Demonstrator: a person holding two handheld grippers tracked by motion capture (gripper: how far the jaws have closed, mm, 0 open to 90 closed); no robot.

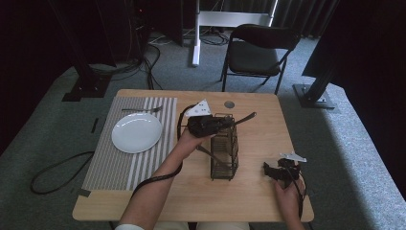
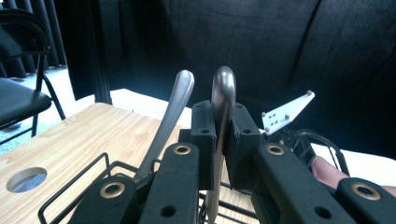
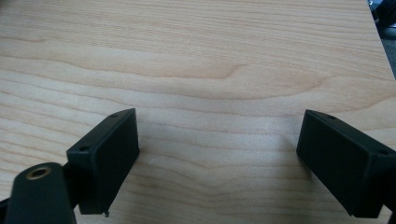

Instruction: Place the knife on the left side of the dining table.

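Observation:
My left gripper (image 1: 221, 123) hovers over the far end of a black wire cutlery basket (image 1: 224, 155) in the middle of the table. Seen along its own jaws, the left gripper (image 2: 223, 128) is shut on the metal handle of a utensil (image 2: 223, 86), which points up past the pads. A second metal handle (image 2: 180, 95) leans just left of it, rising out of the basket wire (image 2: 88, 175). From above, the held handle (image 1: 246, 117) sticks out to the right. My right gripper (image 1: 274, 168) rests at the table's right front, and the right gripper (image 3: 219, 158) stands open over bare wood.
A white plate (image 1: 136, 132) and a fork (image 1: 141, 110) lie on a striped placemat (image 1: 115, 163) at the left. A round hole (image 1: 229, 104) marks the table's far edge. A folding chair (image 1: 256, 55) stands beyond the table, with cables on the floor at left.

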